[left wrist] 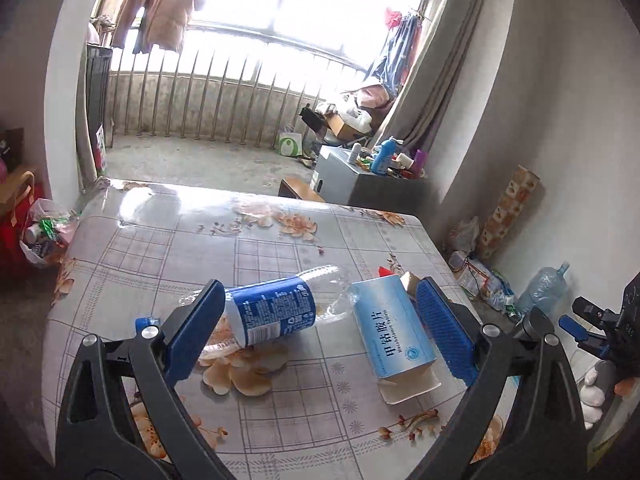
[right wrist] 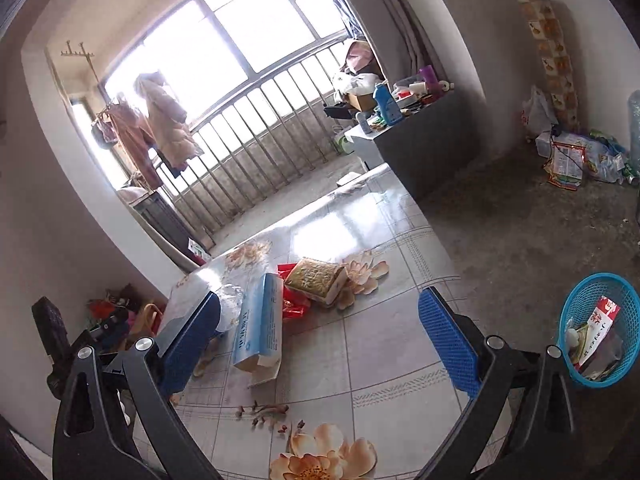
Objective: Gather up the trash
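Note:
A crushed clear plastic bottle with a blue label (left wrist: 276, 314) lies on the floral tablecloth (left wrist: 160, 248), next to a light blue medicine box (left wrist: 394, 330) with an open flap. My left gripper (left wrist: 320, 332) is open above the table, its fingers either side of both items without touching them. In the right wrist view the medicine box (right wrist: 260, 320) lies beside a gold and white packet (right wrist: 318, 278) and a red wrapper (right wrist: 294, 304). My right gripper (right wrist: 320, 336) is open and empty over the table. A blue trash basket (right wrist: 600, 330) holding some wrappers stands on the floor at the right.
A grey cabinet (left wrist: 360, 184) with bottles on it stands beyond the table. Bags and an empty water bottle (left wrist: 544, 288) lie on the floor by the right wall. A bag of trash (left wrist: 44, 232) sits on the floor at the left. The table's right edge runs near the basket.

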`<control>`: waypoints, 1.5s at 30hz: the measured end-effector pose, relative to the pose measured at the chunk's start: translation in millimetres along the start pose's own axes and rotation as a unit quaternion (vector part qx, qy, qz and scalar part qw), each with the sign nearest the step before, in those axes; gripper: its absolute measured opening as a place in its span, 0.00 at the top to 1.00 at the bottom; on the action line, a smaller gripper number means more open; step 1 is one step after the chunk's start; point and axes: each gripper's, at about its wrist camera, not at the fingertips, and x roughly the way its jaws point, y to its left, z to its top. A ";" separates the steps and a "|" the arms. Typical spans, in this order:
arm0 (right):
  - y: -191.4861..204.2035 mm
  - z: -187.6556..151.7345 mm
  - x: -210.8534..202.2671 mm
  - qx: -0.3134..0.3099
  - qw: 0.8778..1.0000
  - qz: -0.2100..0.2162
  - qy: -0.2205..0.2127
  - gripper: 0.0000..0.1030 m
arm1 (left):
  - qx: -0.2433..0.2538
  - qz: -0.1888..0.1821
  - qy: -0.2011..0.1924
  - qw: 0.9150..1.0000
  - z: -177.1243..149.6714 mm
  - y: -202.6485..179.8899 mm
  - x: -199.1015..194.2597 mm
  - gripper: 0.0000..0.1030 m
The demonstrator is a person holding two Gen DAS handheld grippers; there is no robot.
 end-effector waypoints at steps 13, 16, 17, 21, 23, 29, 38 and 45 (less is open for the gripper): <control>169.4 -65.0 164.9 -0.069 0.963 0.132 0.225 0.24 | -0.082 0.081 0.155 0.981 11.2 133.8 83.7 0.65; 171.1 -66.3 188.3 -0.051 0.960 0.120 0.249 0.30 | -0.110 0.048 0.185 0.975 -5.8 142.1 92.4 0.73; 169.7 -65.7 194.1 -0.045 0.959 0.115 0.254 0.31 | -0.108 0.040 0.191 0.975 -11.2 141.3 90.8 0.73; 165.1 -65.9 205.4 -0.030 0.958 0.104 0.266 0.32 | -0.117 -0.015 0.222 0.968 -34.4 133.3 76.6 0.73; 162.4 -67.9 207.3 -0.029 0.958 0.096 0.269 0.32 | -0.123 -0.057 0.247 0.960 -47.9 128.1 70.4 0.73; 164.2 -76.5 221.5 -0.030 0.955 0.079 0.284 0.33 | -0.120 -0.089 0.249 0.957 -66.8 117.6 61.2 0.73; 170.9 -87.7 237.7 -0.035 0.946 0.082 0.311 0.42 | -0.131 -0.093 0.250 0.955 -70.0 117.7 86.6 0.73; 170.2 -84.9 229.1 -0.026 0.943 0.112 0.314 0.44 | -0.133 -0.099 0.255 0.953 -77.0 107.7 82.6 0.73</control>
